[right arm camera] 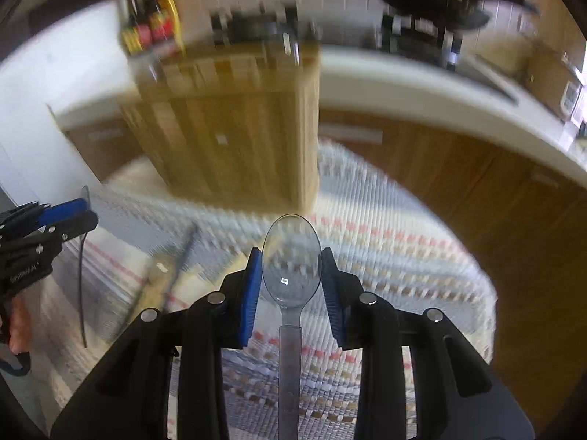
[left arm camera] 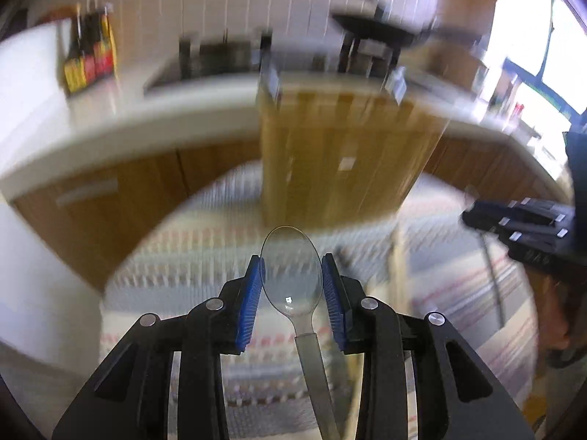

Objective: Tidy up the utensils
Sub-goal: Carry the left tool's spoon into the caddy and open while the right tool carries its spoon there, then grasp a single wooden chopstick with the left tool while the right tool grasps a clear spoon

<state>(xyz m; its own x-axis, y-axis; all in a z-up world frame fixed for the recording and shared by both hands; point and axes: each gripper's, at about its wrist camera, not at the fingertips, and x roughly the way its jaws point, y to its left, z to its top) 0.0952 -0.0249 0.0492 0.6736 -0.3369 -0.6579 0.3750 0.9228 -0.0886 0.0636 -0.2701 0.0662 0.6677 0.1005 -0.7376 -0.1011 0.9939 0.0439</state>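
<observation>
1. Two blue pads of our left gripper [left arm camera: 291,286] pinched a clear spoon [left arm camera: 291,267] by its bowl, handle trailing toward 6 o'clock; a wooden utensil block [left arm camera: 345,154] stood at 12 on the woven mat [left arm camera: 176,256].
2. Our right gripper [right arm camera: 291,282] likewise clamped a second clear spoon [right arm camera: 291,256] by the bowl; the block [right arm camera: 234,124] sat at 11 o'clock, blurred.
</observation>
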